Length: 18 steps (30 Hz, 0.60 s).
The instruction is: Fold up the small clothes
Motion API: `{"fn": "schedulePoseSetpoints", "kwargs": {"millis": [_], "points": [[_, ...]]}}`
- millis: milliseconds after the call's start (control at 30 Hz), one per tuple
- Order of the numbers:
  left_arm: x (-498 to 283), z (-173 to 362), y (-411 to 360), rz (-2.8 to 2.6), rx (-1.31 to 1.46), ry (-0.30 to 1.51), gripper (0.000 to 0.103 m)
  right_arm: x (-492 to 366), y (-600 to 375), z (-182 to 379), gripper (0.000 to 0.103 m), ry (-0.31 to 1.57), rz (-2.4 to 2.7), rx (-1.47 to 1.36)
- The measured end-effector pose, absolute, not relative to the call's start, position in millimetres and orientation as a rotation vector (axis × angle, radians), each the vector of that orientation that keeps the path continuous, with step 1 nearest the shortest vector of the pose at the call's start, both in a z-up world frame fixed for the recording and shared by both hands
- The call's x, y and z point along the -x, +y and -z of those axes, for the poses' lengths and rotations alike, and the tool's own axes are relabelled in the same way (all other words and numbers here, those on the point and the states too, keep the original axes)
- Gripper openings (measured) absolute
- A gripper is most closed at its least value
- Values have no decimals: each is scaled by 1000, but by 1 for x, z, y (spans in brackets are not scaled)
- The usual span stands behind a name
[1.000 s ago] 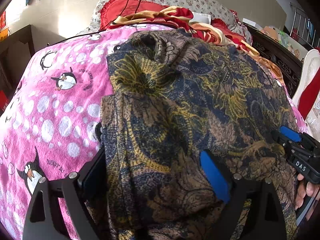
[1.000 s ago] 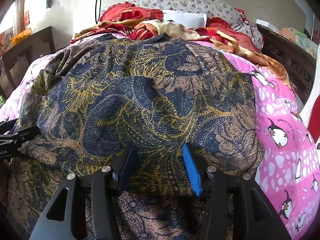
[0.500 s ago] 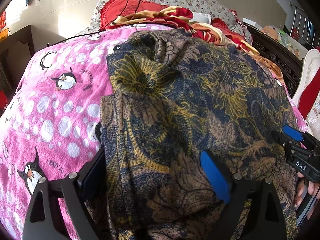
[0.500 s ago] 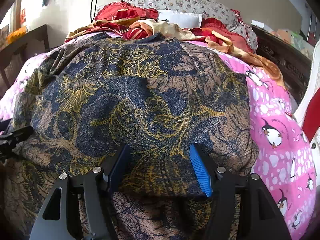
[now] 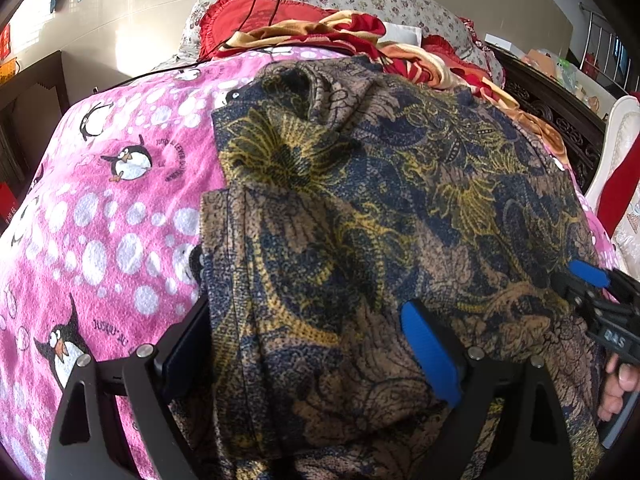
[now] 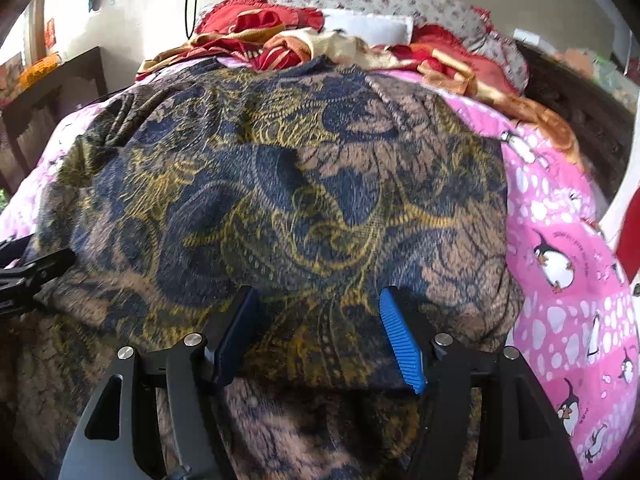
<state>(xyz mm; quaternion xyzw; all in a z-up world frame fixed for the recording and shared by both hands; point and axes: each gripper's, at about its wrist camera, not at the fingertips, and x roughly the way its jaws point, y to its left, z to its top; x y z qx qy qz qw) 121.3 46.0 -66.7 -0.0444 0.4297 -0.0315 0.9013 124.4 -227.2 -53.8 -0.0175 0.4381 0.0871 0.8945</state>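
In the right wrist view our right gripper (image 6: 318, 334) has its jaws spread, wider than they stood a second ago, and the last widening is slight. The patterned garment (image 6: 280, 200) lies under and between the blue pads (image 6: 400, 344) at the lower centre of the frame, but the pads do not press on it. We read this as a release: the folded-over layer has been let go and now rests on the cloth beneath, its near edge running across the bottom third of the frame.

In the left wrist view our left gripper (image 5: 308, 344) sits at the bottom of the frame with jaws wide apart, unchanged over the same second, straddling the garment's left edge without pinching it. The right gripper appears at the far right edge, with a hand (image 5: 616, 390) just below it.

The garment covers the middle of both frames on the pink penguin blanket (image 5: 100, 220), which shows at the left of the left view and the right of the right view. Red and gold bedding (image 6: 280, 44) is piled at the top.

We judge this fold laid down; both grippers are free to take a fresh edge
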Motion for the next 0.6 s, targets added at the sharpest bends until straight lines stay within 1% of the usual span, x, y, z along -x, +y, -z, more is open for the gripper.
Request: {"fn": "schedulePoseSetpoints", "kwargs": {"millis": [133,233,300,433,533,600], "points": [[-121,67,47,71,94,890,95,-97,-240,55,73,937,-184,26],[-122,67,48,79,98,891,96,-73,-245,58,75,968,-184,55],[-123,67,48,95,99,896,99,-52,-256,57,76,980,-190,19],[-124,66,44,100,71,914,102,-16,-270,56,78,1043,-203,1],[-121,56,46,103,57,969,101,22,-269,55,79,1068,-223,74],[-109,40,55,136,74,985,95,47,-266,51,79,1064,-234,152]]}}
